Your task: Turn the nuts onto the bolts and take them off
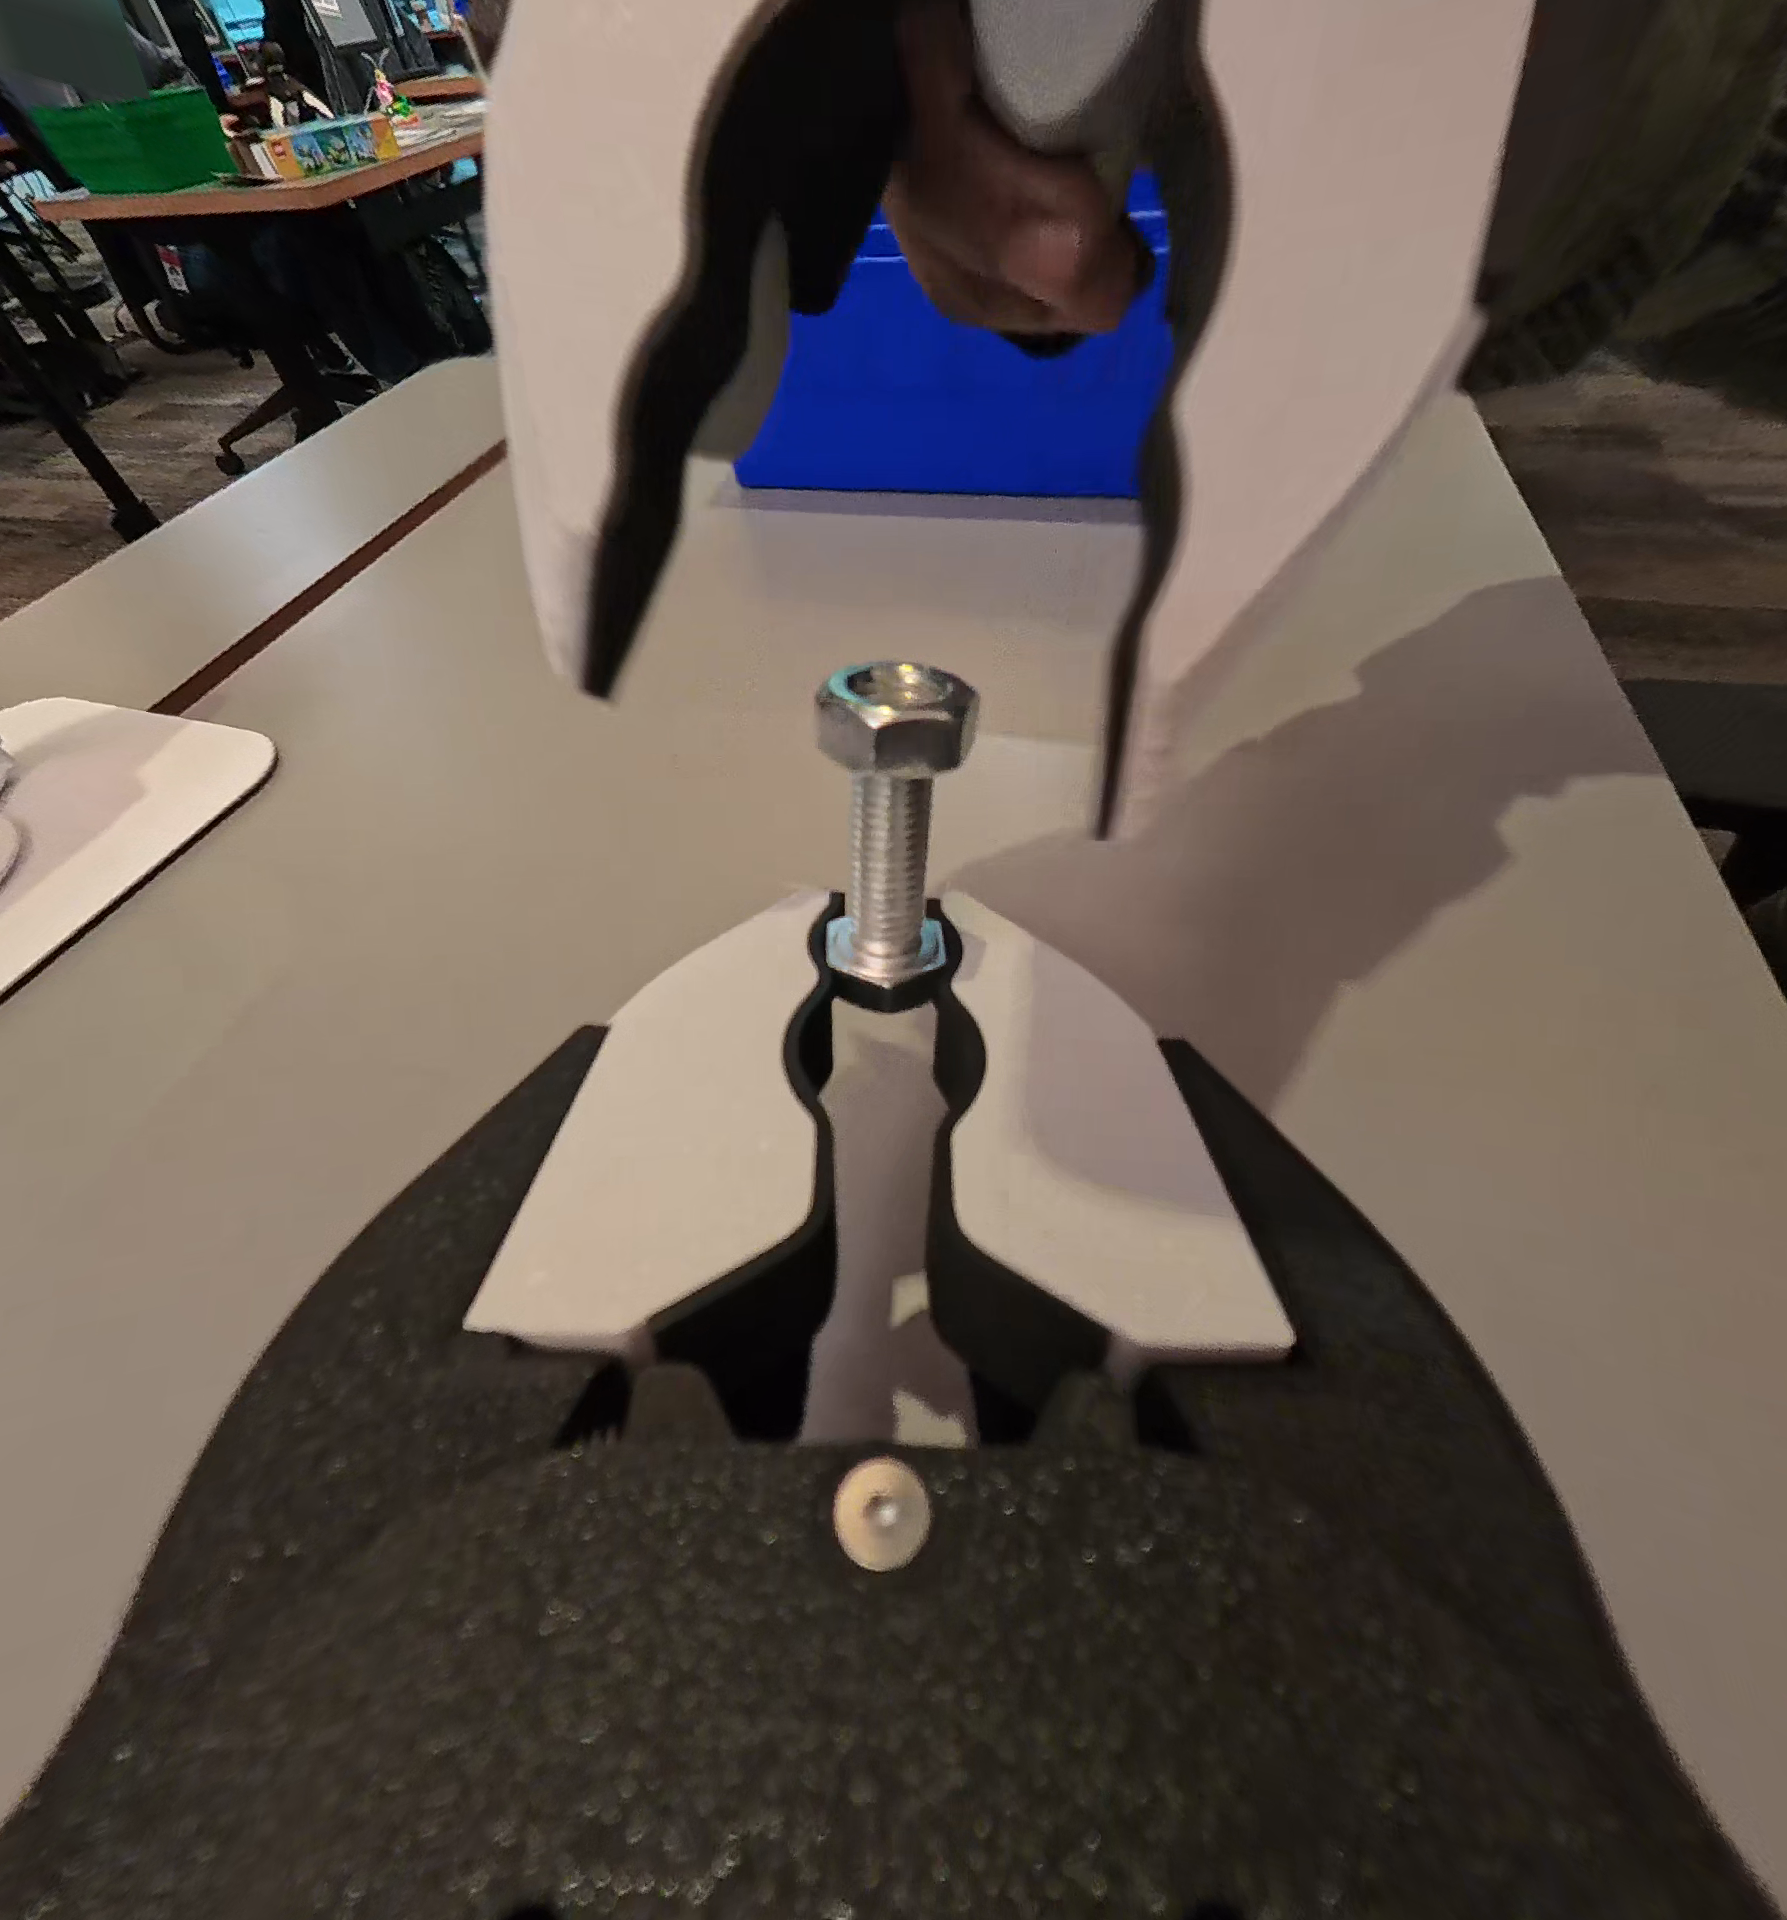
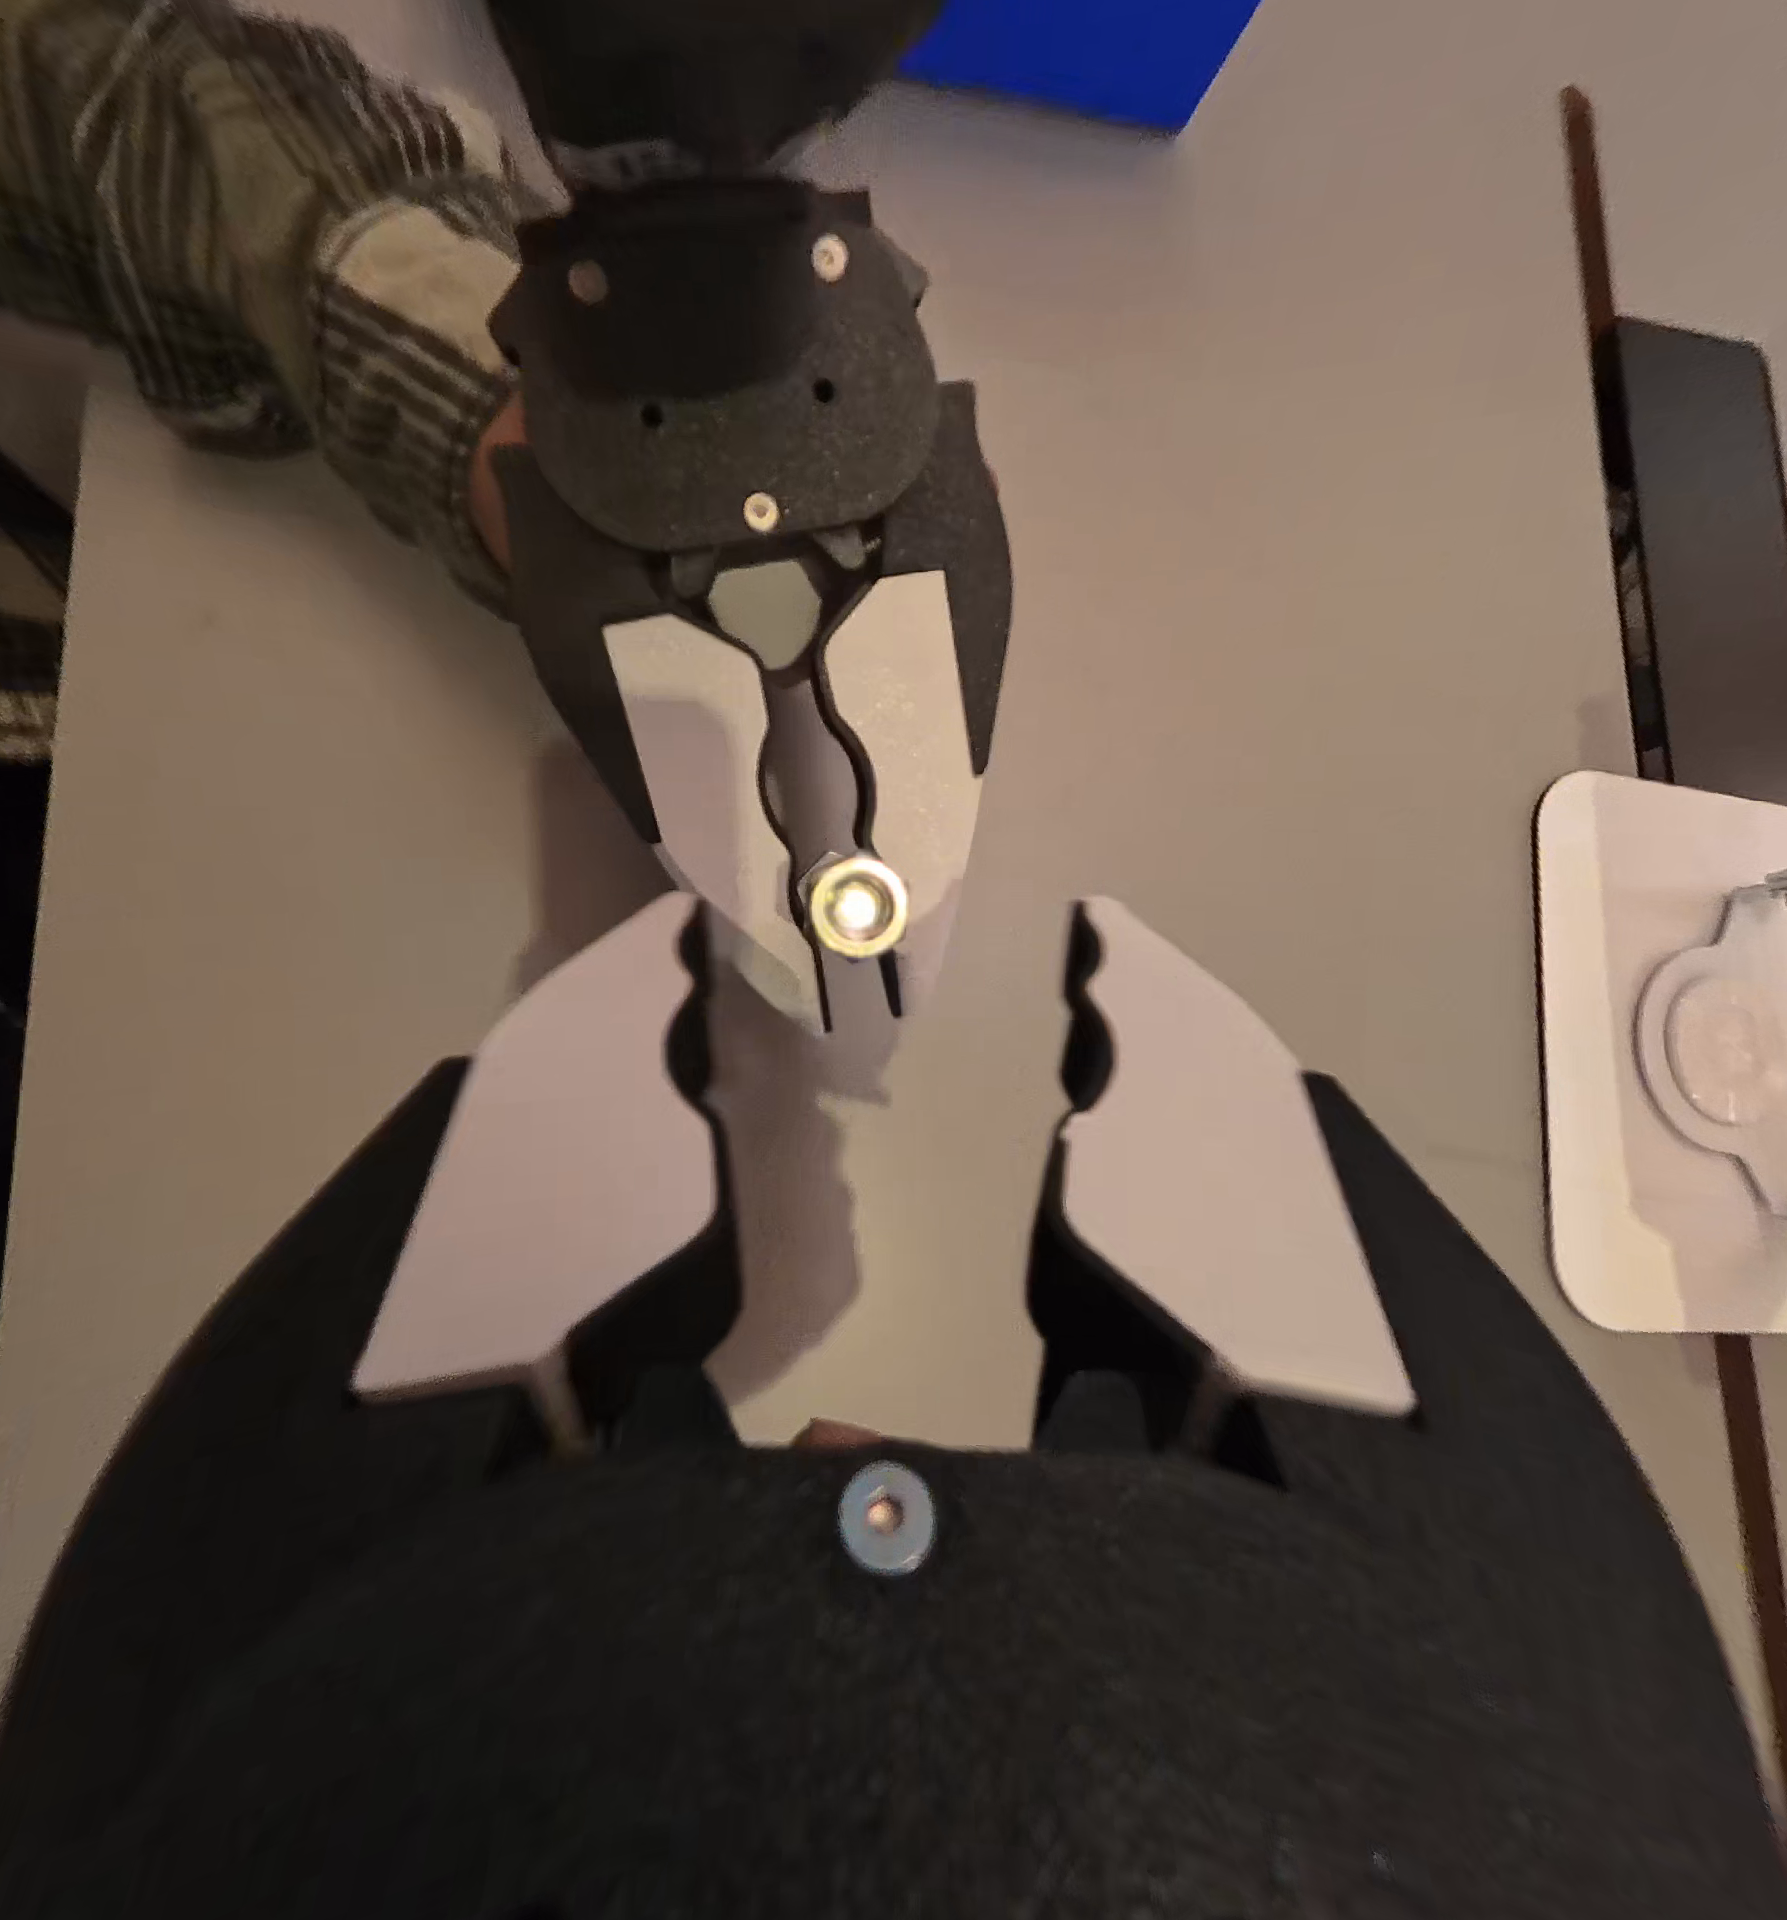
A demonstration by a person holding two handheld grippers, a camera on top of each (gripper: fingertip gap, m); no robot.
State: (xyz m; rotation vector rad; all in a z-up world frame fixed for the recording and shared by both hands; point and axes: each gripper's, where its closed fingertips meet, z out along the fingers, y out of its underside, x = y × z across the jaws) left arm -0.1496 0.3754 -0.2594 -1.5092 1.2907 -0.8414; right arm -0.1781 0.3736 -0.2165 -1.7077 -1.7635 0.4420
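A silver bolt [image 1: 889, 862] stands upright with its hex head [image 1: 884, 961] clamped between the tips of my left gripper [image 1: 884, 935]. A silver nut [image 1: 897, 717] sits at the top end of its thread. My right gripper [image 1: 853, 758] comes down from above, open, with one finger on each side of the nut and not touching it. In the right wrist view I look straight down on the nut [image 2: 856, 904], which lies between the open fingers of the right gripper [image 2: 884, 920]. The left gripper [image 2: 858, 987] reaches in from the top of that view.
A white pad with a clear plastic holder [image 2: 1689, 1049] lies on the grey table [image 2: 1284, 520], beside a dark seam [image 2: 1595, 260] and a black slab [image 2: 1699, 561]. A blue box [image 1: 951, 395] stands at the far table edge. A person's patterned sleeve [image 2: 245, 260] is behind the left gripper.
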